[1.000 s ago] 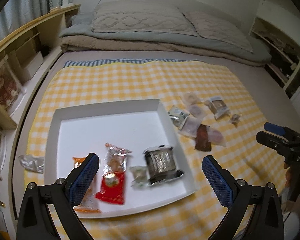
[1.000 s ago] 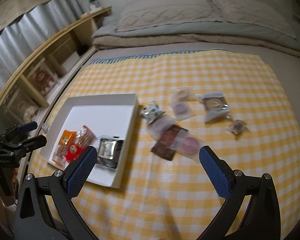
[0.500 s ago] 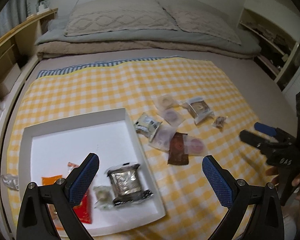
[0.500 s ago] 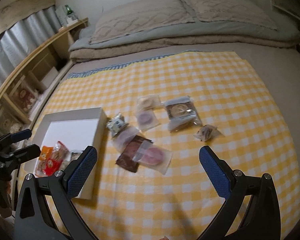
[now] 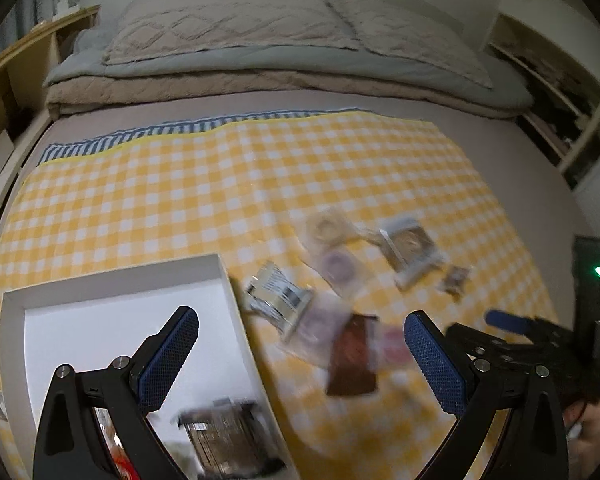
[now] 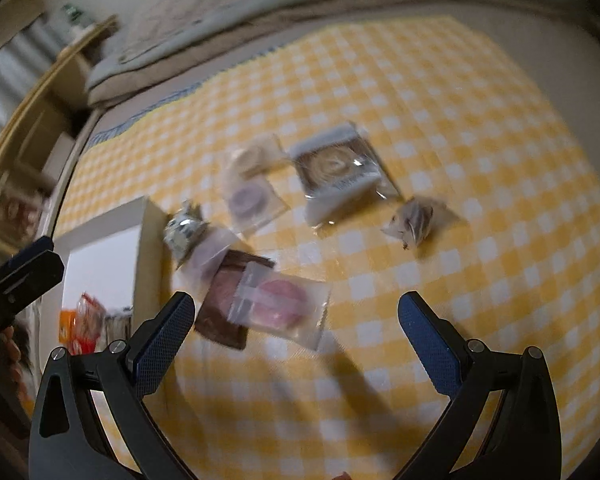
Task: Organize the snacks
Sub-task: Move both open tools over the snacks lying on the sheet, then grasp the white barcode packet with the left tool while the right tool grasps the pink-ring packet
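Several wrapped snacks lie loose on a yellow checked cloth (image 5: 228, 184): a brown packet (image 5: 354, 360), a clear pack with a pink round (image 6: 278, 304), a silver packet (image 5: 278, 294), a swirl-cake pack (image 6: 336, 170) and a small twisted wrapper (image 6: 416, 220). A white tray (image 5: 232, 292) on the left holds a dark silver packet (image 5: 228, 444) and red and orange packets (image 6: 80, 322). My left gripper (image 5: 300, 360) hangs open over the tray's right wall. My right gripper (image 6: 296, 344) is open just in front of the pink-round pack, empty.
The cloth covers a bed with pillows (image 5: 236, 24) and folded blankets (image 5: 260, 76) at the far end. Wooden shelves (image 6: 32, 128) run along the left side, more shelving (image 5: 556, 92) on the right. A hand (image 5: 592, 432) holds the other gripper (image 5: 532, 344).
Both grippers have swung right and closer to the loose snacks; the tray has slid toward the left edge of both views. The right gripper has dropped lower over the pile. Both stay open.
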Motion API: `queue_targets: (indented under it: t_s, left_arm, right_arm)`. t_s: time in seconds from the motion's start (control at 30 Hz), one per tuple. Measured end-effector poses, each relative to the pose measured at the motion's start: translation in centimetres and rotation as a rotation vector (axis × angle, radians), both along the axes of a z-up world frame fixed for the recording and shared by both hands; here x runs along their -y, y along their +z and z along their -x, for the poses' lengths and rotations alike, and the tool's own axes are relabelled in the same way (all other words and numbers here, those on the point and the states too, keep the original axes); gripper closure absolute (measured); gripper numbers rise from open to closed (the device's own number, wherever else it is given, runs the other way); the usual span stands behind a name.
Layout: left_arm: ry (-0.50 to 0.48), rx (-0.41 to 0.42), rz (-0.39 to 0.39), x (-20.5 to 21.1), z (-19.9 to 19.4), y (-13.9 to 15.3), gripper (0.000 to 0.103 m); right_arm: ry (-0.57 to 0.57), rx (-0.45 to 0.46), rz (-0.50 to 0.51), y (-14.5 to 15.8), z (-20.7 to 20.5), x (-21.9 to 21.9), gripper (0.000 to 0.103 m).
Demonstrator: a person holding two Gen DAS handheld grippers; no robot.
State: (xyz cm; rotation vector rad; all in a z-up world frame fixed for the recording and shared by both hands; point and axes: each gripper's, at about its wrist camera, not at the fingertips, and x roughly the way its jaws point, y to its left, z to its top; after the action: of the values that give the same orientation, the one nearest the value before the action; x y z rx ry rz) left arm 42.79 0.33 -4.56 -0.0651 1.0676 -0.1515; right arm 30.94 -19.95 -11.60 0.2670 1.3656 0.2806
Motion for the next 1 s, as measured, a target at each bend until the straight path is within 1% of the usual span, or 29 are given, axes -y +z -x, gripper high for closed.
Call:
queue_targets:
  t_s: [0.07,0.1,0.17,0.2,0.23,0.27,0.33,0.4,0.43,0.53,0.63,0.67,0.7,0.77,0.83,0.87,0.93,1.0]
  left_arm:
    - [0.032,-0.017,-0.004,-0.1,-1.7,-1.2,0.000]
    - [0.052,-0.034,0.004,-0.1,-2.8,-2.1,0.000]
    - [0.064,-0.062,0.036,0.0,-4.3,-3.5,0.000]
    - [0.061,-0.071,0.057,0.1,-4.9,-3.9,0.000]
    - [0.054,-0.078,0.082,0.1,-5.4,-4.4,0.003]
    - [0.042,-0.086,0.117,0.3,-6.2,-4.9,0.006]
    - [0.030,-0.106,0.145,0.2,-7.3,-5.7,0.021]
    - [0.010,-0.126,0.152,0.4,-8.5,-6.7,0.025]
    - [-0.004,-0.133,0.144,0.5,-9.1,-7.2,0.026]
    - [-0.035,-0.154,0.119,0.3,-10.5,-8.9,0.026]
    - [-0.050,-0.171,0.096,0.4,-11.7,-10.7,0.023]
    - [-0.053,-0.177,0.092,0.6,-11.9,-11.3,0.018]
    - [-0.058,-0.188,0.086,0.7,-12.0,-12.0,0.017]
    - [-0.075,-0.206,0.077,1.0,-12.3,-13.2,0.019]
    - [-0.104,-0.225,0.067,1.6,-12.3,-13.8,0.021]
    - [-0.114,-0.229,0.063,1.8,-12.3,-13.9,0.022]
    - [-0.147,-0.242,0.066,2.6,-12.2,-14.3,0.028]
    - [-0.176,-0.252,0.078,3.6,-12.0,-14.4,0.029]
  right_arm:
    - [-0.032,-0.029,0.002,-1.1,-0.7,0.4,0.007]
    - [-0.040,-0.039,0.004,-1.5,-1.0,0.5,0.013]
    - [-0.052,-0.054,0.009,-2.1,-1.5,0.7,0.019]
    - [-0.056,-0.057,0.015,-2.3,-1.8,0.8,0.026]
    - [-0.058,-0.059,0.016,-2.5,-2.1,0.9,0.033]
    - [-0.058,-0.062,0.011,-2.7,-2.4,0.9,0.037]
    - [-0.051,-0.067,-0.014,-3.0,-2.8,0.9,0.046]
    - [-0.037,-0.061,-0.030,-3.1,-3.1,0.8,0.049]
    - [-0.031,-0.057,-0.036,-3.2,-3.2,0.8,0.050]
    - [-0.007,-0.051,-0.052,-3.9,-3.4,0.3,0.054]
    - [0.019,-0.054,-0.066,-4.7,-3.5,-0.4,0.055]
    - [0.030,-0.053,-0.072,-5.0,-3.4,-0.8,0.055]
    - [0.043,-0.052,-0.074,-5.2,-3.4,-1.1,0.056]
    - [0.069,-0.056,-0.076,-5.8,-3.3,-1.8,0.059]
    - [0.092,-0.074,-0.075,-6.3,-3.1,-2.3,0.064]
    - [0.107,-0.088,-0.072,-6.6,-3.0,-2.6,0.065]
    - [0.130,-0.107,-0.064,-6.9,-2.7,-2.8,0.066]
    - [0.145,-0.116,-0.052,-6.9,-2.5,-2.7,0.066]
